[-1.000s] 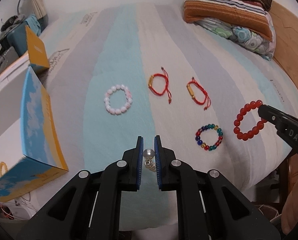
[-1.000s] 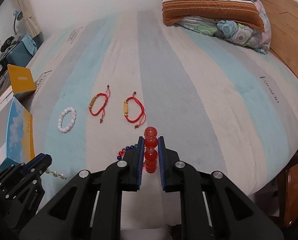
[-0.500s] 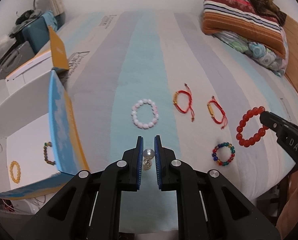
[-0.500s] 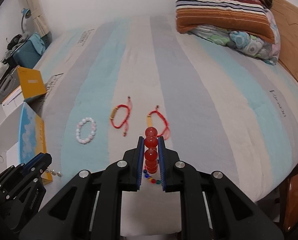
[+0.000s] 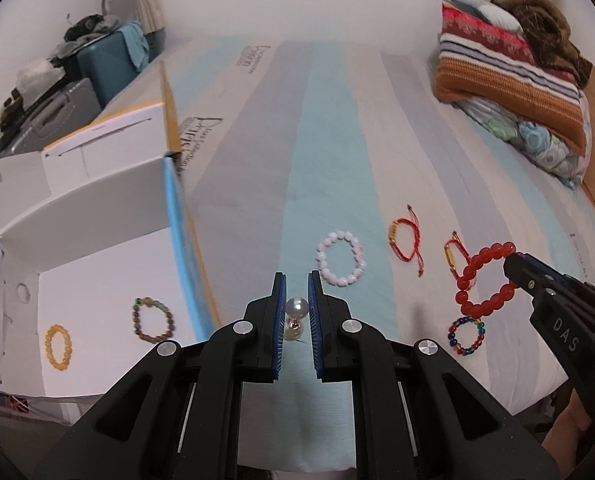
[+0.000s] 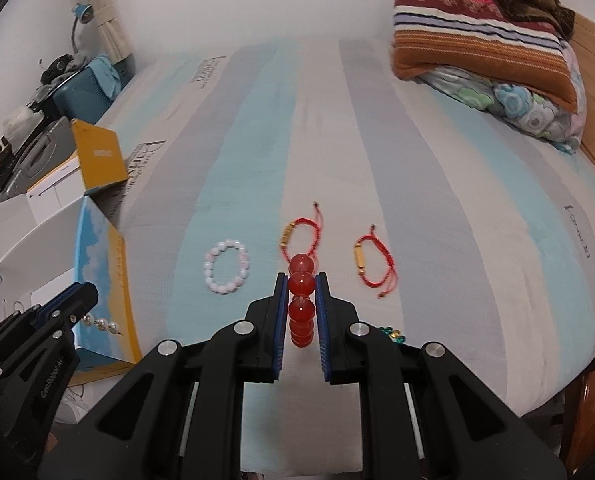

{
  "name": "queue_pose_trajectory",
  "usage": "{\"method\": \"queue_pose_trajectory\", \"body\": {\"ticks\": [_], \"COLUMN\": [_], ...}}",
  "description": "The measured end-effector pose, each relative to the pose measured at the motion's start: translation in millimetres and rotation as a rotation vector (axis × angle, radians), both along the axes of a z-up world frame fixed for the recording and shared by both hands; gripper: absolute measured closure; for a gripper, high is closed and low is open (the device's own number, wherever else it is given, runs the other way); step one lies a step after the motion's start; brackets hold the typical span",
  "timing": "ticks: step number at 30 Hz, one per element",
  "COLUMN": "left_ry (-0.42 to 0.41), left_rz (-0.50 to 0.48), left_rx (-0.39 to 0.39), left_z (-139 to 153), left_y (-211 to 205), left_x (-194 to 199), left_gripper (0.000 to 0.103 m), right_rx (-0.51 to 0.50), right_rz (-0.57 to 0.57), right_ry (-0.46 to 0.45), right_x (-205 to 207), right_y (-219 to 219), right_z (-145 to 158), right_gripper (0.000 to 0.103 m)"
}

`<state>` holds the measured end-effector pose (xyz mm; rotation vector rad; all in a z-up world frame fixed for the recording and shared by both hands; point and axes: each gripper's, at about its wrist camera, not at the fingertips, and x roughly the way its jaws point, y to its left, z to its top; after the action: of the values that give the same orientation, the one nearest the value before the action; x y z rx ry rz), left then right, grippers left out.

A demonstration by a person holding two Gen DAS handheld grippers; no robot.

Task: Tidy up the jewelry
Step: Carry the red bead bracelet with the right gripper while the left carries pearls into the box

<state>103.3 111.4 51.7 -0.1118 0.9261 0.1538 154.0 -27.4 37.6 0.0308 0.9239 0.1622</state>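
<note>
Your left gripper (image 5: 296,312) pinches a pearl piece (image 5: 296,307), your right gripper (image 6: 301,298) clamps the red bead bracelet (image 6: 300,284): carry both left over the open box (image 5: 97,264), lower, then release.

Two red cord bracelets (image 5: 402,238) (image 5: 455,257) lie on the bed (image 5: 337,140), with four bead bracelets: pink (image 5: 340,258), red (image 5: 485,280), multicoloured (image 5: 466,331), pearl (image 5: 295,316). Two more (image 5: 153,320) (image 5: 58,347) lie in the box (image 5: 97,240).

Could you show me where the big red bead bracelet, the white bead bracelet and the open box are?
red bead bracelet (image 5: 482,285): left wrist view, its left-side beads.
white bead bracelet (image 5: 322,258): left wrist view, left side of the ring.
open box (image 5: 97,280): left wrist view, bare white floor inside.
</note>
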Motion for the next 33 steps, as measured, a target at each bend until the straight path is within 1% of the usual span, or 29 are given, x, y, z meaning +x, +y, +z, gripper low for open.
{"method": "queue_pose_trajectory", "body": {"ticks": [9,16,23,33], "left_ry": [-0.03,-0.038,-0.048,-0.044], "left_rz": [0.067,0.112,0.162,0.236], "left_rx": [0.012,0.032,0.034,0.044], "left_z": [22.6,34.5,41.8,41.1], "left_y": [38.1,65.0,97.4,146.3], "left_x": [-24.4,-40.2,-53.9,-68.8], "left_gripper": [0.092,0.092,0.092,0.092], "right_rx": [0.009,0.007,0.015,0.026], "right_rz": [0.048,0.118,0.177,0.239], "right_ry": [-0.03,-0.051,-0.05,-0.04], "right_x": [-12.9,-26.2,-30.3,-30.0], "right_y": [29.5,60.9,91.1,132.6], "right_z": [21.2,34.9,39.8,38.2], "right_gripper": [0.09,0.09,0.09,0.09]}}
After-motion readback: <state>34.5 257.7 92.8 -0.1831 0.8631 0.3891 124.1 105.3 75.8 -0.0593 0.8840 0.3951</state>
